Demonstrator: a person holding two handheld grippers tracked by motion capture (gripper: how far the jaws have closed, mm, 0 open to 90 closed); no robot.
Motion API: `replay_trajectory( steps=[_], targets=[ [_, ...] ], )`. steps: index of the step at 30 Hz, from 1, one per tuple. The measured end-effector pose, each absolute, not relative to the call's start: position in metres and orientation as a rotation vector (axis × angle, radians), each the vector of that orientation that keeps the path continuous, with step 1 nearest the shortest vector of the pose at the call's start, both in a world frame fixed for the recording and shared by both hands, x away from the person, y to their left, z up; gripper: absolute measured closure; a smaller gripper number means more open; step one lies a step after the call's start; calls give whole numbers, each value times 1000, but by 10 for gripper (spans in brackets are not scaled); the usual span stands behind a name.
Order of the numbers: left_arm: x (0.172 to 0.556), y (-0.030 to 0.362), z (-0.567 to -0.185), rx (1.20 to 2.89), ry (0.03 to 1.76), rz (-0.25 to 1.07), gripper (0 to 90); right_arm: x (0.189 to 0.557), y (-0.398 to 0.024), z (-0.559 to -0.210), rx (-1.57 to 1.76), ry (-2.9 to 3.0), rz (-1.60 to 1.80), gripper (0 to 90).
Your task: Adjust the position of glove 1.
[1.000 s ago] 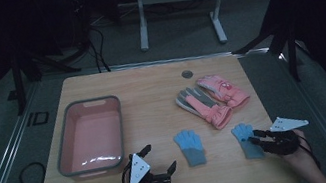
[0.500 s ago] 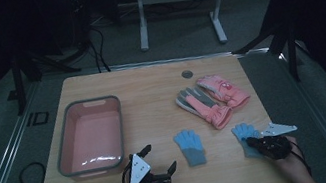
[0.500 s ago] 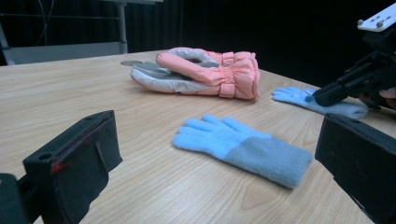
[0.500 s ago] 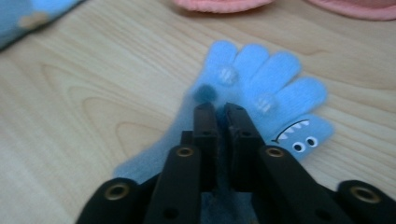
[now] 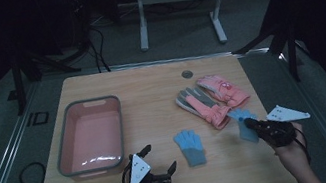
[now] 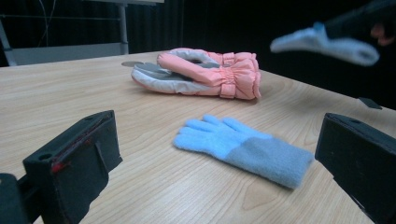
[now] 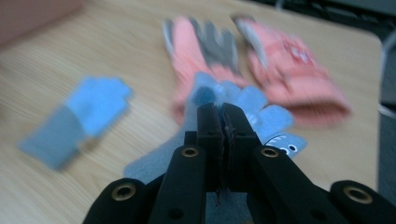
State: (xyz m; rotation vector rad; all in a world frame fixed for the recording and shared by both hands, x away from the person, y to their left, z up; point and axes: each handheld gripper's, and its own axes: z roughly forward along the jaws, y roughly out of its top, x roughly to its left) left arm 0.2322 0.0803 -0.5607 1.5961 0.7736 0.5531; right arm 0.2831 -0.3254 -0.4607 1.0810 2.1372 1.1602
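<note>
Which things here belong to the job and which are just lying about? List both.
In the job: right gripper, shut on a blue glove; second blue glove on the table; pink bin, probably.
Lying about: pink mitten pair; round table insert; left gripper, open, idle.

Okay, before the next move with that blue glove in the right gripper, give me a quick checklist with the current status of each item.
1. Right gripper shut on the held blue glove: ok.
2. Held glove lifted off the table: ok, judging by the left gripper view.
3. Pink bin ready to receive: ok.
4. Left gripper open: ok.
5. Second blue glove flat, within the left gripper's reach: ok.
6. Grip firmness: cannot tell.
</note>
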Motion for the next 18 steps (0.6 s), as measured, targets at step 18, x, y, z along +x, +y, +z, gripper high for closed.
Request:
replay_trajectory(
  steps=[18],
  targets=[
    [232, 80, -561, 1598, 768, 552, 0, 302, -210, -455, 849, 2312, 1214, 870]
  ],
)
